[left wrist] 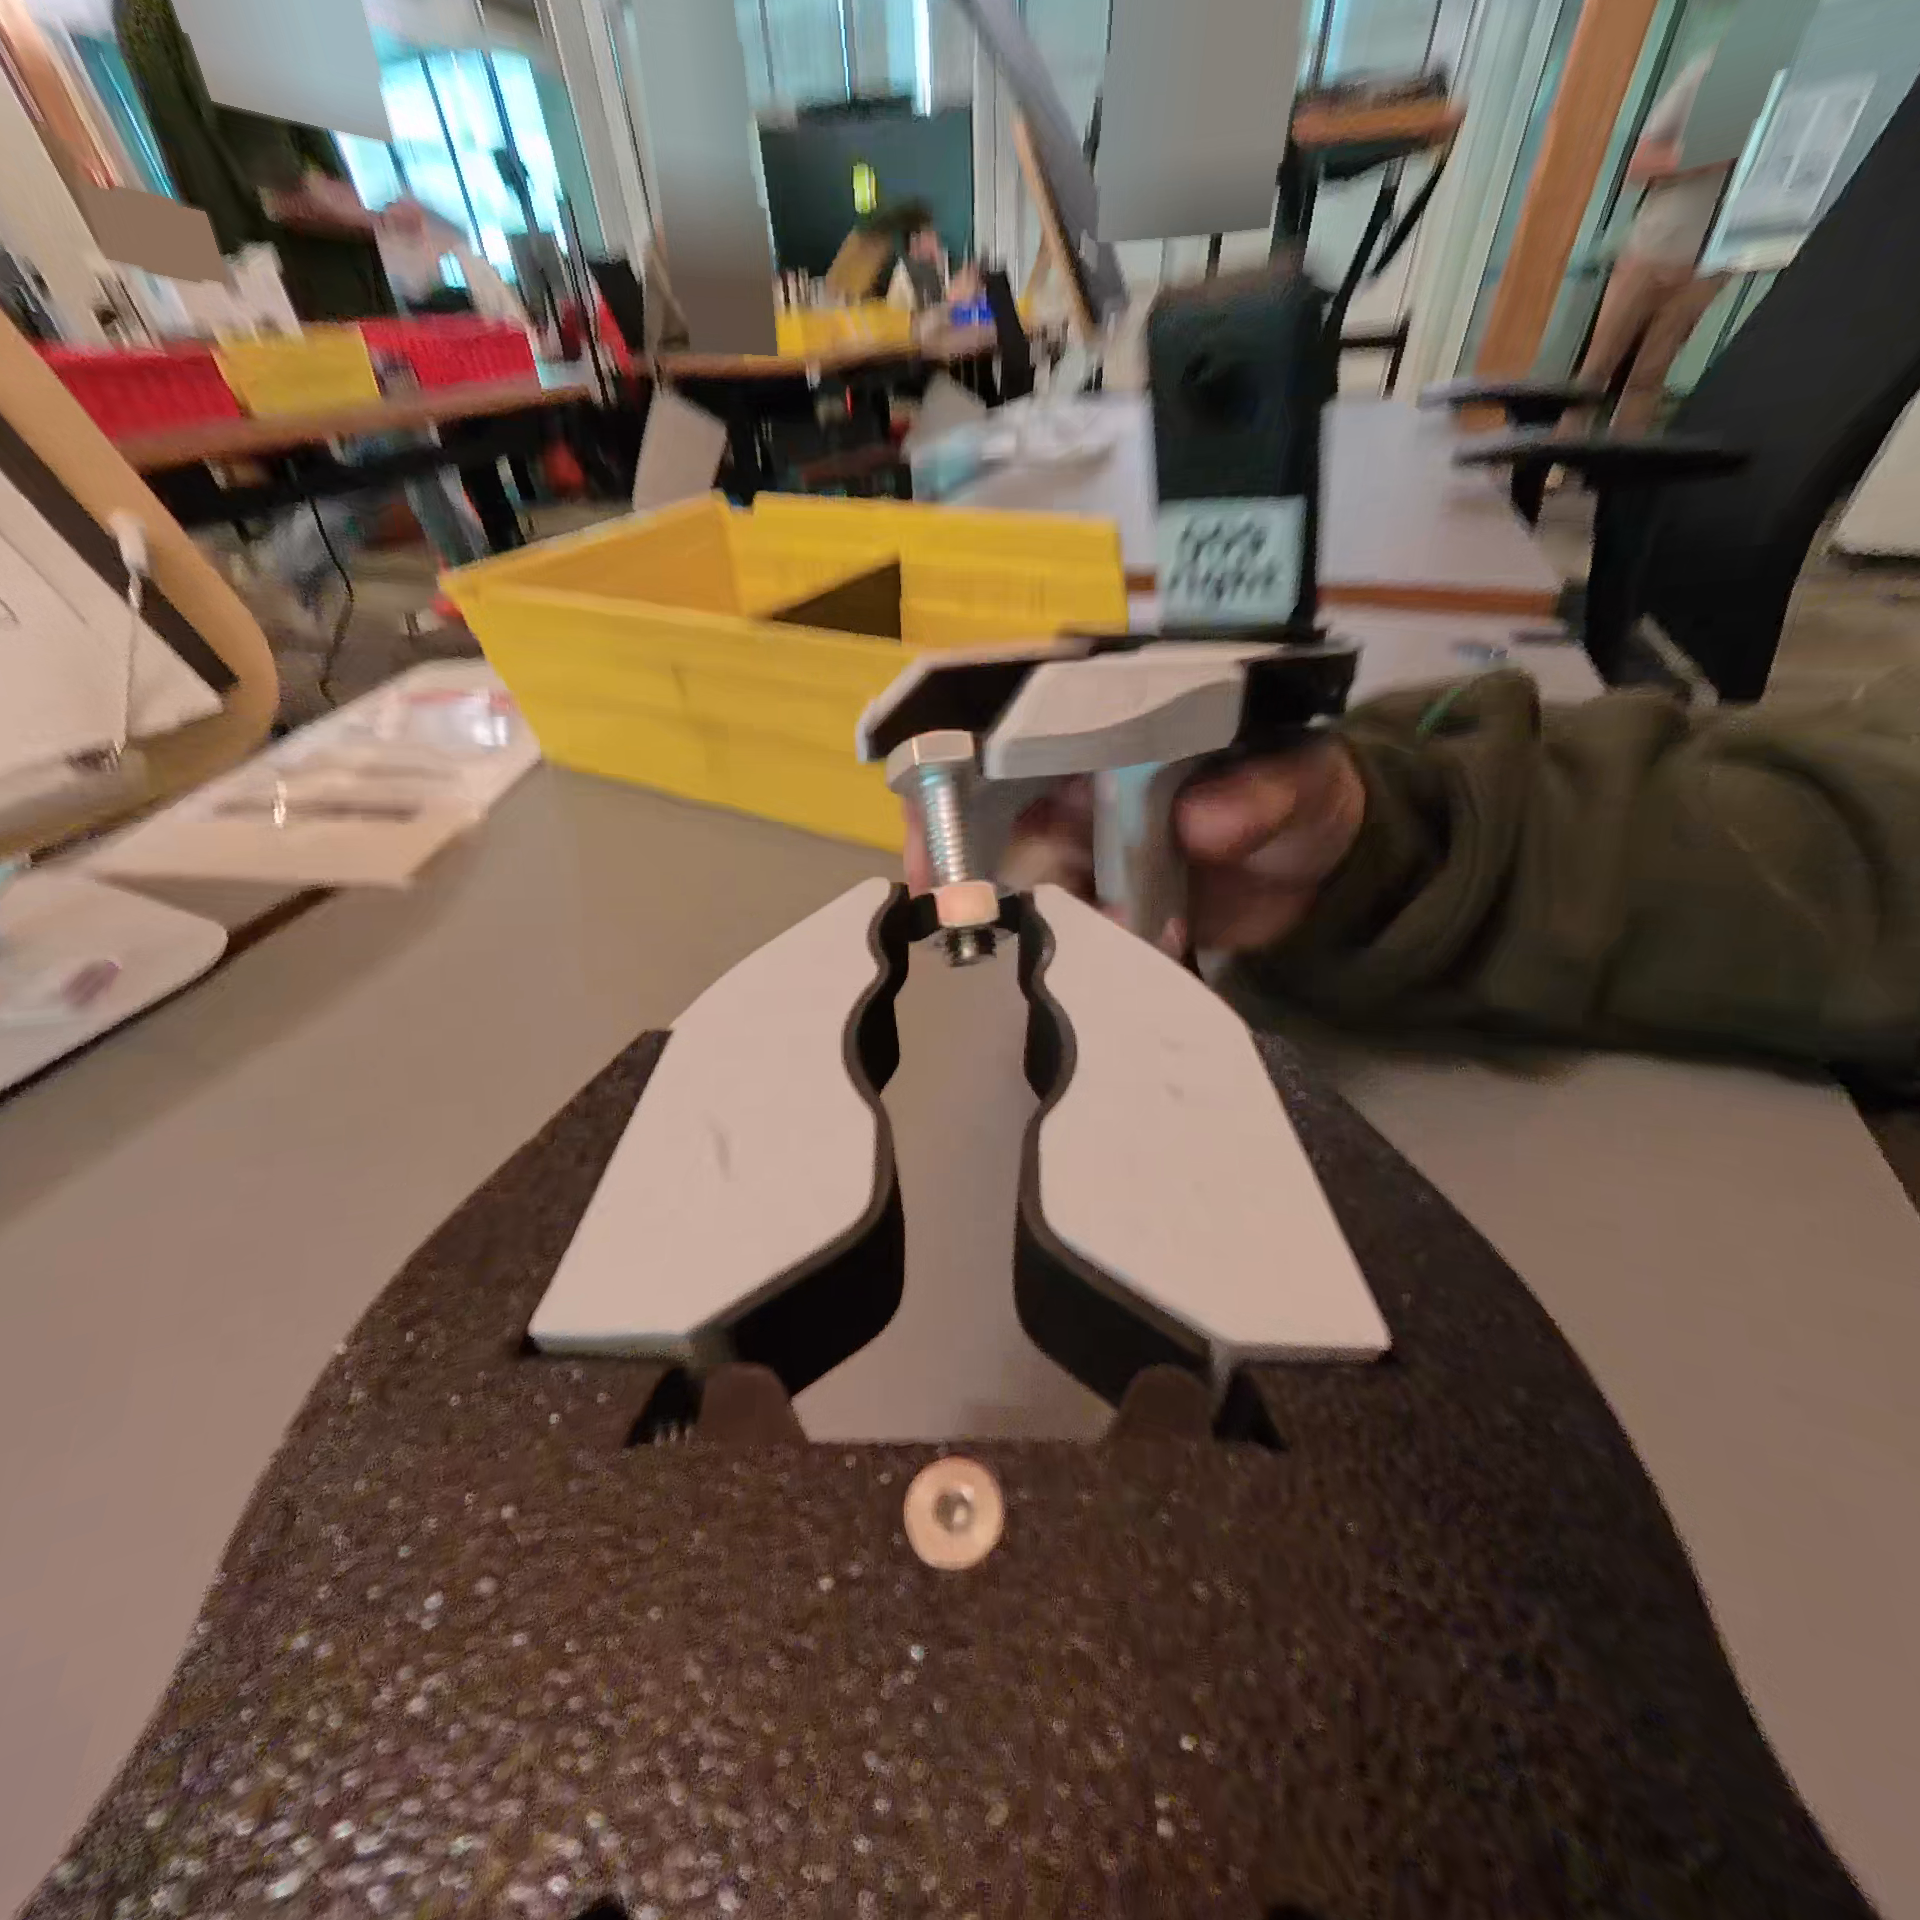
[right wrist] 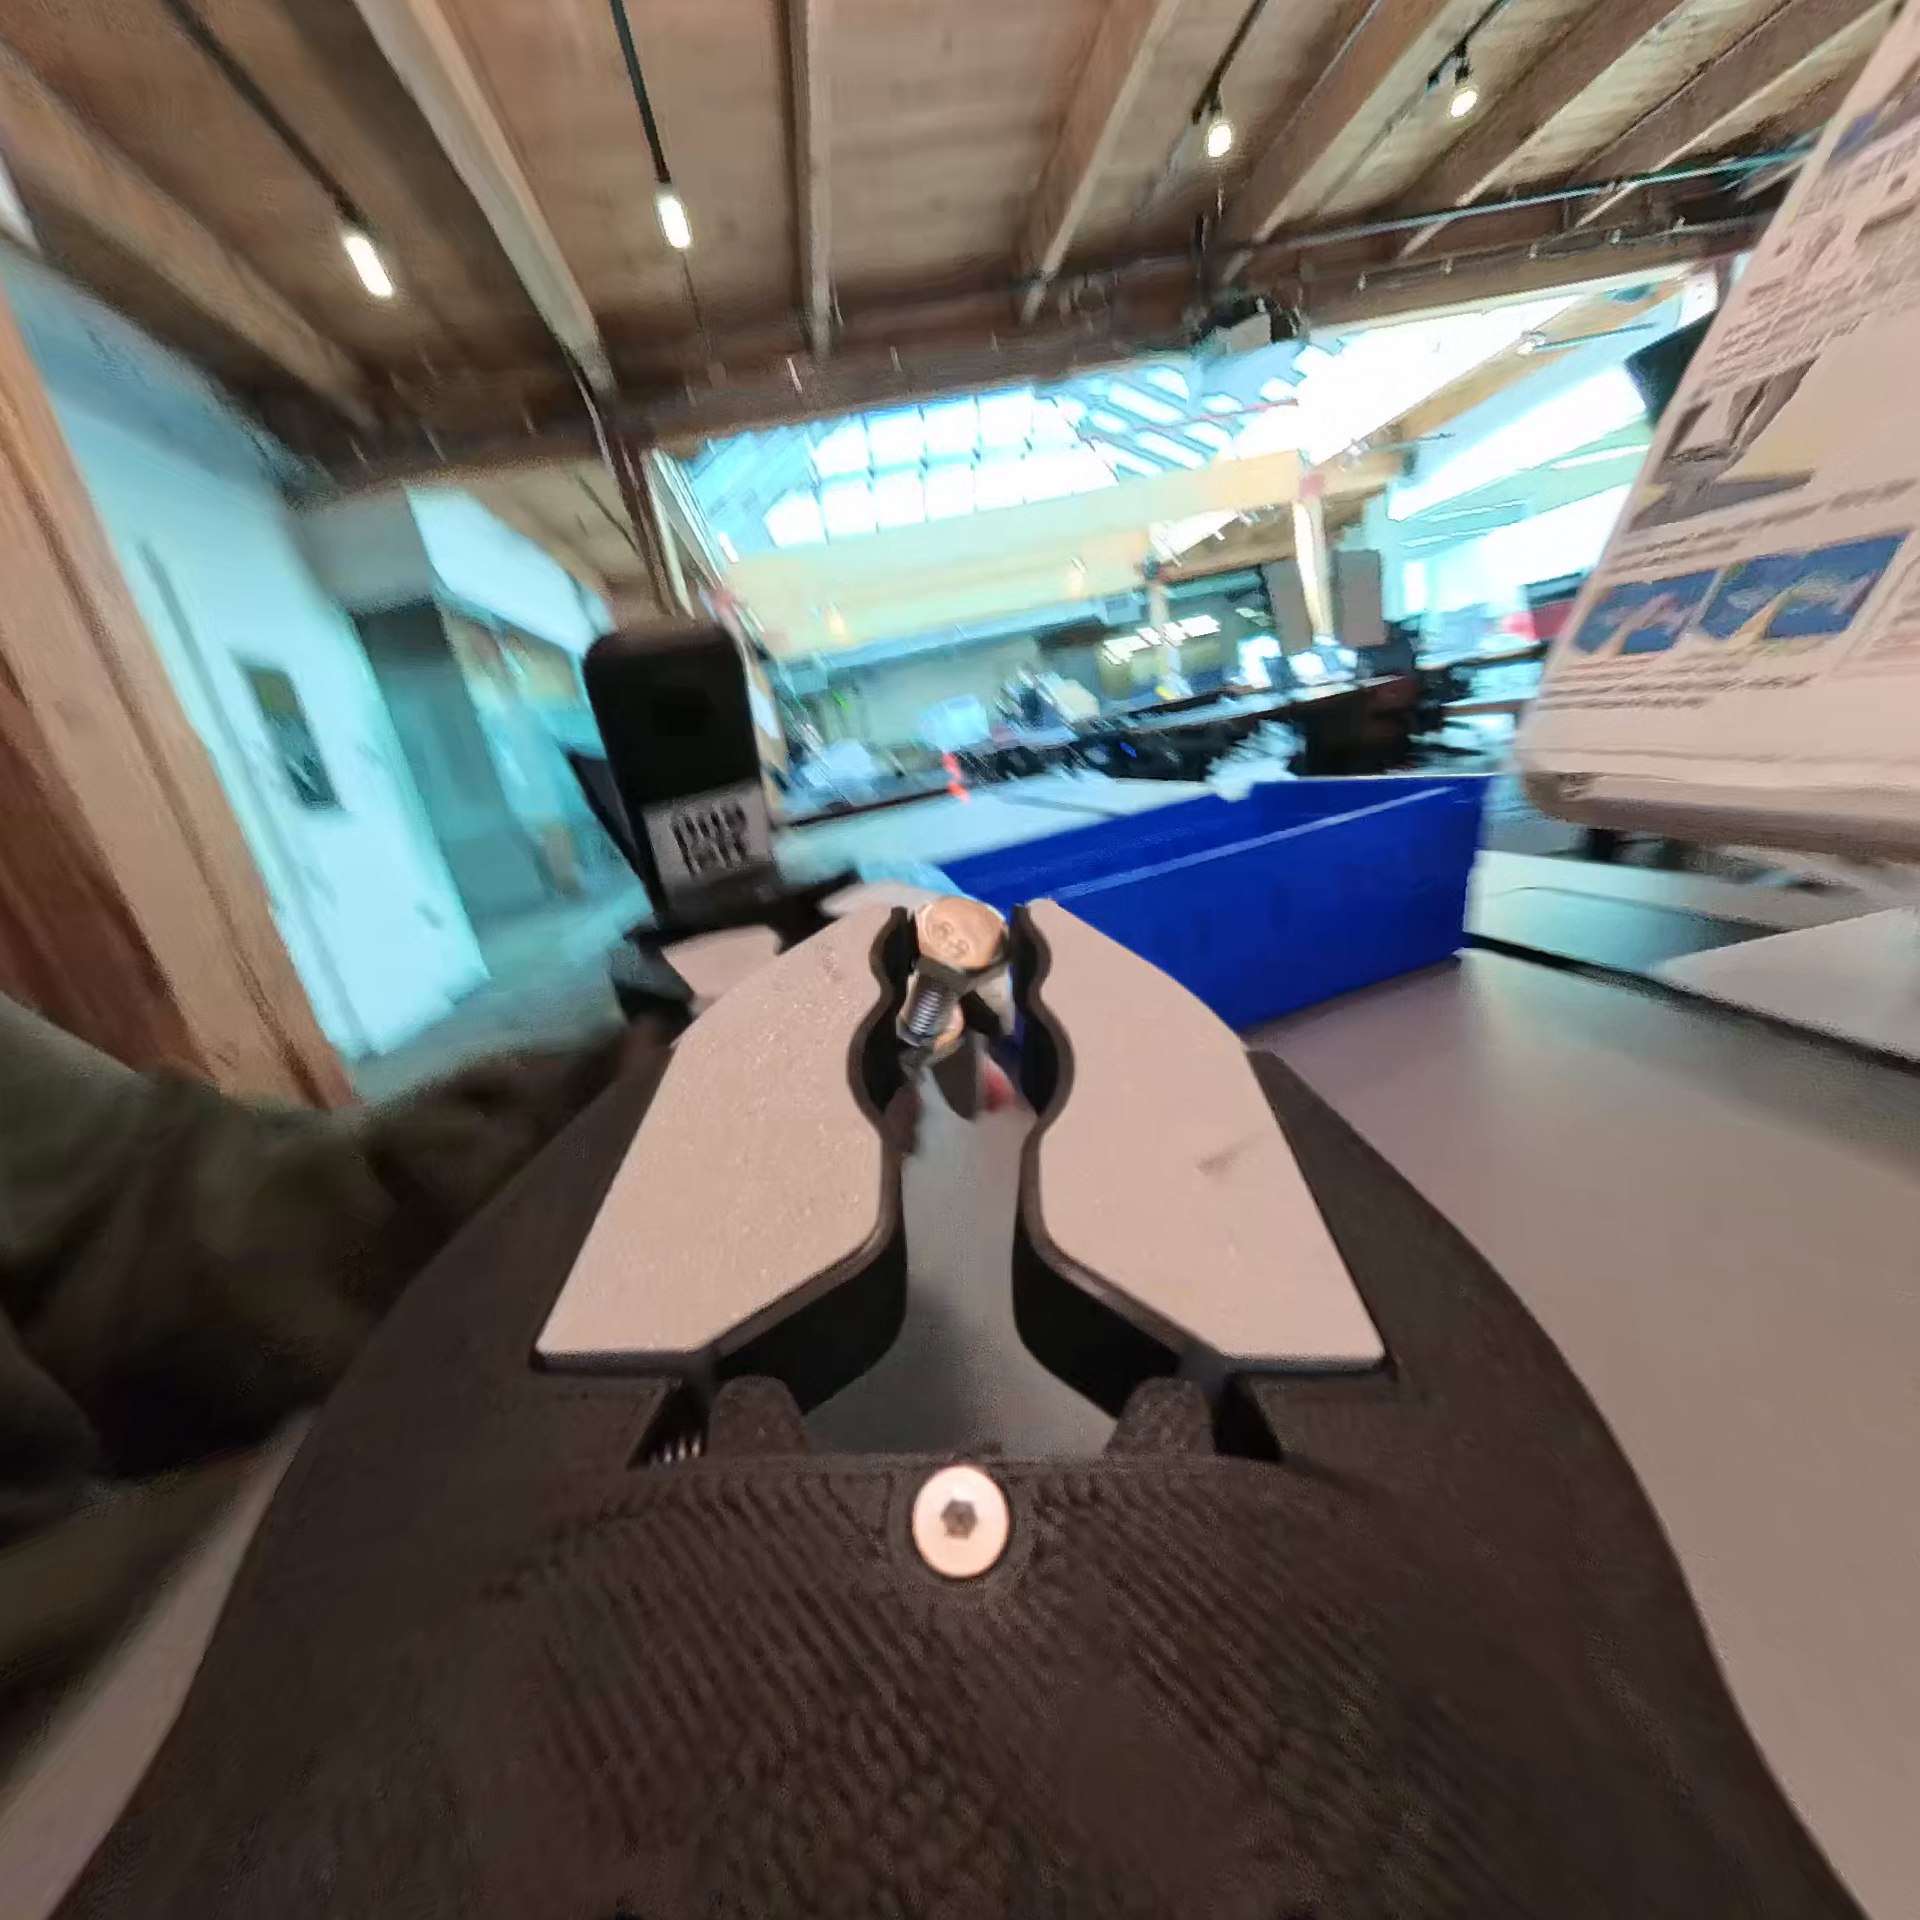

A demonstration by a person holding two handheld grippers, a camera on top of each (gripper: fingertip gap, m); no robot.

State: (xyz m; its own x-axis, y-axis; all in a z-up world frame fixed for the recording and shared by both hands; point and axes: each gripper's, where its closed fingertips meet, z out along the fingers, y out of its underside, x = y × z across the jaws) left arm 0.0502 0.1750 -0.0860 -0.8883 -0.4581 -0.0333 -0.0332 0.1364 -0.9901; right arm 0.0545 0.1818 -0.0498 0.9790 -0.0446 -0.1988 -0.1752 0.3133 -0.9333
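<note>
My left gripper (left wrist: 964, 906) is shut on a small hex nut (left wrist: 964, 910), pinched at its fingertips just above the grey table (left wrist: 416, 1091). A silver hex bolt (left wrist: 940, 821) stands upright in the nut, and its threaded tip pokes out below. My right gripper (left wrist: 928, 740) comes in from the right, held by a hand in an olive sleeve (left wrist: 1610, 862), and is shut on the bolt's head. In the right wrist view the right gripper (right wrist: 956, 927) holds the bolt (right wrist: 954, 940) by its head, shaft pointing down. The left gripper (right wrist: 727, 940) shows behind it, blurred.
A yellow bin (left wrist: 675, 665) stands on the table behind the grippers. Papers and clear bags (left wrist: 343, 790) lie at the left. A blue bin (right wrist: 1247, 894) stands ahead in the right wrist view, with a printed poster board (right wrist: 1745, 520) at the right. A black chair (left wrist: 1766, 468) stands at the far right. Only a small space, under 4 cm, lies between the two pairs of fingers.
</note>
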